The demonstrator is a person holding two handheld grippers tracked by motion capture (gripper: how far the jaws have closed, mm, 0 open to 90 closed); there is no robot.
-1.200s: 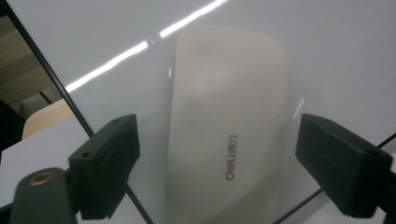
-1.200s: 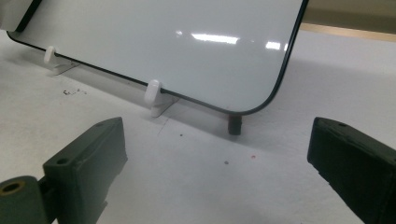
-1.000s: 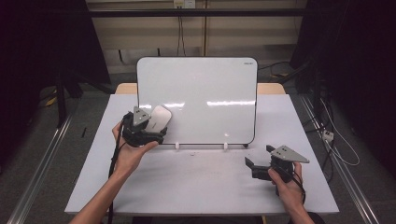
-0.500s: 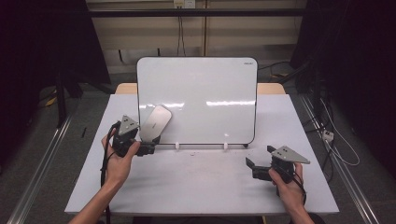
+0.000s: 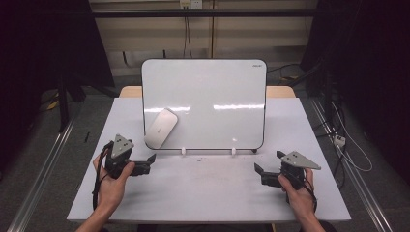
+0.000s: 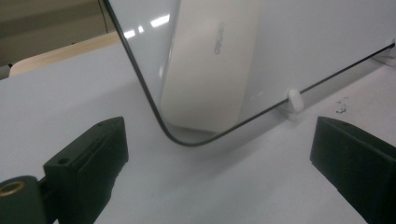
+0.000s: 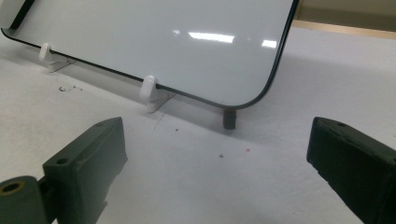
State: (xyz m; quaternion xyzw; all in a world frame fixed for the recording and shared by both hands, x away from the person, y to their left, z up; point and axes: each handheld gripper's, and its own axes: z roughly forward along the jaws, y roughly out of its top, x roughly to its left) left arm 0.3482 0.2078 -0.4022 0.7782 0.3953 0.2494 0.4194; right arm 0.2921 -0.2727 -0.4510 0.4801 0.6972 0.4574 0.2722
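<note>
Left hand-held gripper [image 5: 145, 166] lies near the table's [image 5: 203, 193] left edge, its just-opening jaws wide and empty, the white eraser [image 5: 161, 128] clinging to the whiteboard's [image 5: 217, 96] lower left corner just beyond, bare table stretching across to the right hand-held gripper [image 5: 258, 171], jaws apart.

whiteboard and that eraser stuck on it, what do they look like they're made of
Whiteboard: a glossy white coated panel, likely steel or melamine; ceiling lights mirror in it, and a thin dark rim edges it. It stands on small white clips that look like plastic.
Eraser: an off-white, smooth matte shell, probably plastic, with faint embossed lettering. It clings to the upright board, so probably magnetic.
</note>
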